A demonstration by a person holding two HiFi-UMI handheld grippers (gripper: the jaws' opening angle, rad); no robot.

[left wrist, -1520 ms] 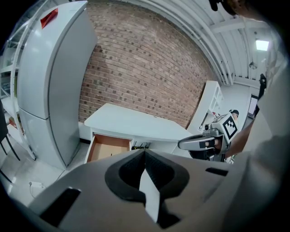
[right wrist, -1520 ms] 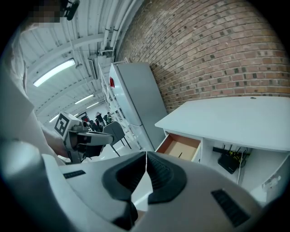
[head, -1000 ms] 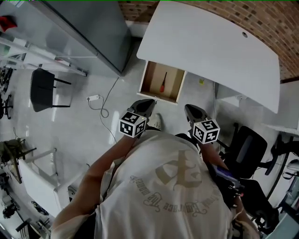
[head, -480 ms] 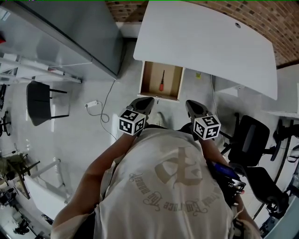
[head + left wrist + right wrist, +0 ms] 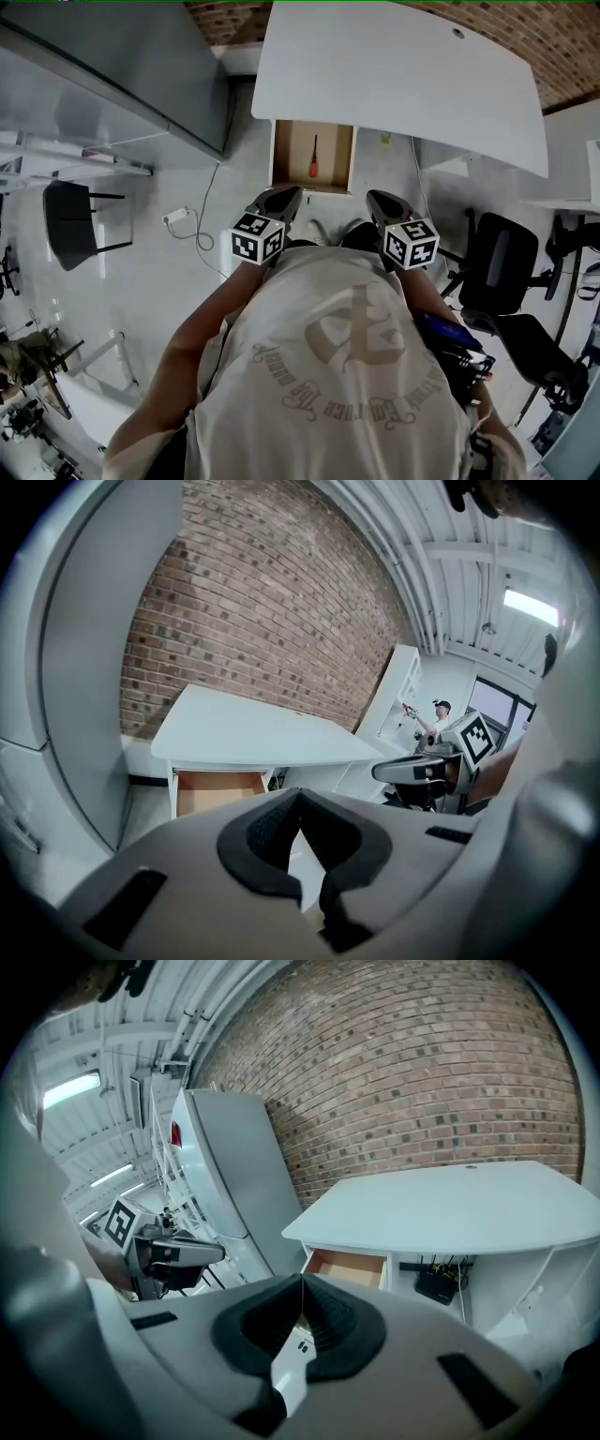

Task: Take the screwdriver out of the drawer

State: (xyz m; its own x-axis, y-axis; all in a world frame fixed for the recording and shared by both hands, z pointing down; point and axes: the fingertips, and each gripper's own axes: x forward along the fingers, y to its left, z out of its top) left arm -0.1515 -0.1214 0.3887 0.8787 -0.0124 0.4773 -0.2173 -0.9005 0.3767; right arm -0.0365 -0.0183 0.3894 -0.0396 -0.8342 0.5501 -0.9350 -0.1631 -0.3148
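Your left gripper has its jaws pressed together with nothing between them, and your right gripper is the same, its tips meeting on empty air. Both point forward and somewhat down toward the open drawer under the white desk. You hold them side by side in front of your chest, well short of the drawer, which I judge to be a carrying posture for the approach and not a reach. The screwdriver lies lengthwise on the drawer's wooden floor, red handle toward you, touched by neither gripper. Whichever hand you choose will need its jaws spread before it comes down over the handle.
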